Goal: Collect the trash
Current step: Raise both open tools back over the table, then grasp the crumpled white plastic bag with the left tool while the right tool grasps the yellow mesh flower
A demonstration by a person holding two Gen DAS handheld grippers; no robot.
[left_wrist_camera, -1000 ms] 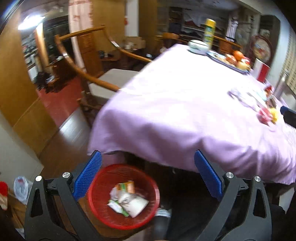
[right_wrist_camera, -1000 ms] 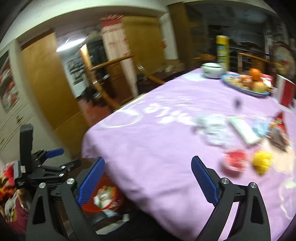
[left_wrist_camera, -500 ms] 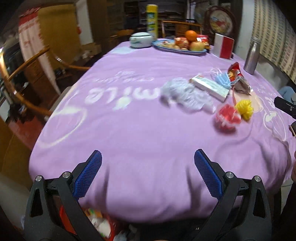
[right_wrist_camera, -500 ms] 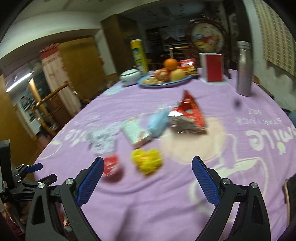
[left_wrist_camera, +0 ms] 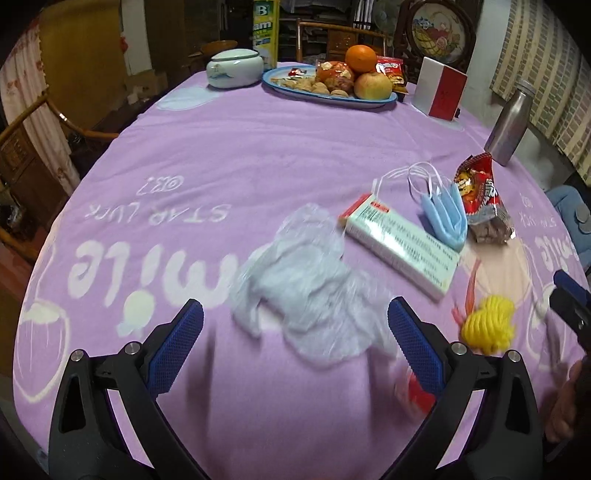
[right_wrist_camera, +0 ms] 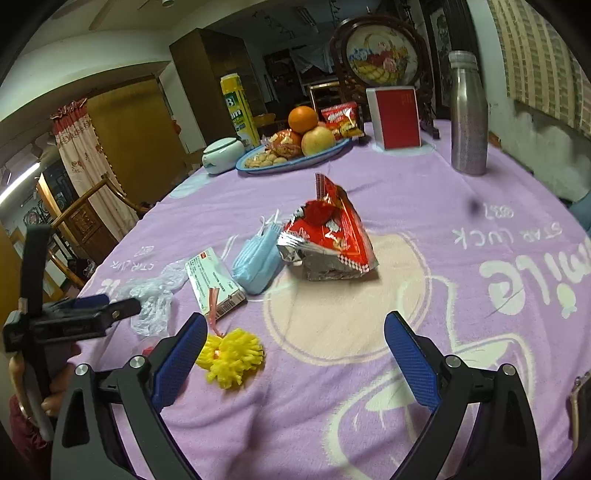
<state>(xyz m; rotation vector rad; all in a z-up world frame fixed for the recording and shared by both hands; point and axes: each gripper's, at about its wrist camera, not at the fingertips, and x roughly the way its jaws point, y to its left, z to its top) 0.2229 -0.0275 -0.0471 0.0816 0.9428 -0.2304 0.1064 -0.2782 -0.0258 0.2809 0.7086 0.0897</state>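
Note:
Trash lies on the purple tablecloth. A crumpled clear plastic bag lies just ahead of my open, empty left gripper. Beyond it are a white medicine box, a blue face mask and a red snack bag. A yellow pompom and a small red item lie by the right finger. In the right wrist view my open, empty right gripper hovers near the pompom, with the snack bag, mask, box and plastic bag ahead.
A blue fruit plate, a white lidded bowl, a yellow carton, a red and white box and a steel bottle stand at the table's far side. Wooden chairs stand to the left.
Both grippers have swung up from the red bin beside the table and moved over the tabletop toward the trash. Both stay open and empty.

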